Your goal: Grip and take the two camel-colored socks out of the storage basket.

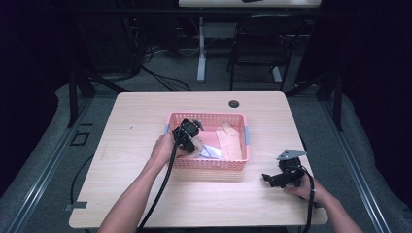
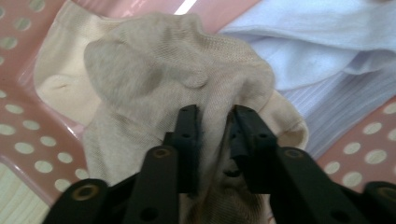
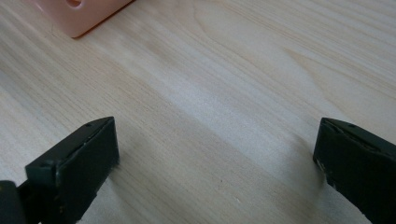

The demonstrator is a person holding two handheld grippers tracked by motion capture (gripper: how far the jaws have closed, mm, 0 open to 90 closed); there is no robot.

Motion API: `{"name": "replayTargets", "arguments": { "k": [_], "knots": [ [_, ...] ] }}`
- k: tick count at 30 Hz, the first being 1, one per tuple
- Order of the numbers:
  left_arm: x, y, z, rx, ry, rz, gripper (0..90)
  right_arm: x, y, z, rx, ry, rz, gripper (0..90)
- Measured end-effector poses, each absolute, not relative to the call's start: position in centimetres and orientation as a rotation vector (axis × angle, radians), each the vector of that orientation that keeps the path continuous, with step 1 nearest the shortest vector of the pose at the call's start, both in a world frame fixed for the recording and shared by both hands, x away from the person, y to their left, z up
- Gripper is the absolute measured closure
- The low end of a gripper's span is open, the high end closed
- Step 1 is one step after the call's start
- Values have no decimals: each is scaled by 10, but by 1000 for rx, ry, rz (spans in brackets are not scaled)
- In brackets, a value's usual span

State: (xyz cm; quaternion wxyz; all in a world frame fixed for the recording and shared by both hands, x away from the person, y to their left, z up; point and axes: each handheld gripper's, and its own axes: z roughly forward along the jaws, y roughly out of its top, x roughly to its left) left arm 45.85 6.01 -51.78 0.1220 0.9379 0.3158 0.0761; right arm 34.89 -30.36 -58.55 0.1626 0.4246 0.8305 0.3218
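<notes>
A pink perforated basket (image 1: 209,164) stands in the middle of the wooden table. Inside it lie a beige sock (image 2: 154,79), a pale blue cloth (image 2: 322,51) and more beige cloth (image 1: 229,141) at the right. My left gripper (image 2: 215,122) reaches into the basket's left part and is shut on a fold of the beige sock. In the high view the left gripper (image 1: 187,133) sits over the basket's left end. My right gripper (image 1: 272,178) rests low over the table to the right of the basket, jaws wide open with nothing between them (image 3: 215,158).
The basket's corner (image 3: 79,14) shows at the top left of the right gripper view, bare wood beyond it. A round cable hole (image 1: 234,103) lies near the table's far edge. Behind the table stand a chair (image 1: 257,48) and a desk leg (image 1: 201,53).
</notes>
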Motion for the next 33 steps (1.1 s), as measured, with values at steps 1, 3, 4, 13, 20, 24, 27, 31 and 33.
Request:
{"name": "replayTargets", "arguments": {
  "k": [1,3,4,13,20,24,27,31,33],
  "knots": [
    [458,60,-517,2739,913,219,759,349,-304,-585,1211,2369,918,0],
    [457,60,-516,2736,907,226,795,349,-304,-585,1211,2369,918,0],
    [457,60,-515,2728,909,229,800,349,-304,-585,1211,2369,918,0],
    [453,67,-497,2667,899,230,803,349,-304,-585,1212,2369,918,0],
    [452,70,-483,2619,894,226,809,349,-304,-585,1212,2369,917,0],
    [453,73,-473,2599,893,203,810,349,-304,-586,1211,2369,918,0],
    [454,76,-465,2573,892,177,811,349,-304,-585,1211,2369,918,0],
    [454,79,-456,2576,885,171,810,349,-304,-585,1211,2369,918,0],
    [454,81,-453,2575,885,165,810,349,-304,-585,1211,2369,918,0]
  ]
}}
